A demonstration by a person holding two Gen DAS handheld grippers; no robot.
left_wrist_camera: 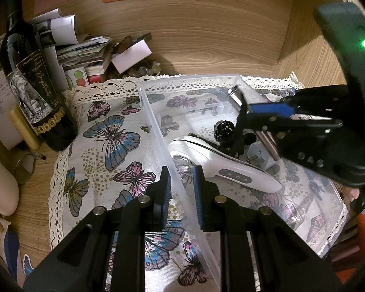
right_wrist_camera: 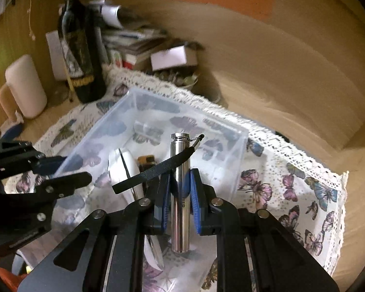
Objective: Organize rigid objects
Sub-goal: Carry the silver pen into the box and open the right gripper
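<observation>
A clear plastic box stands on a butterfly cloth. My left gripper is shut on the box's near left wall. My right gripper is shut on a shiny metal cylinder with a black strap, held over the box; it also shows in the left wrist view, with the cylinder's cap sticking out. Inside the box lie a white handheld device, a white plug adapter and a black round part.
A dark wine bottle stands left of the cloth, beside a cream cylinder. Stacked papers and a small white box lie at the back. Wooden walls close the back and right.
</observation>
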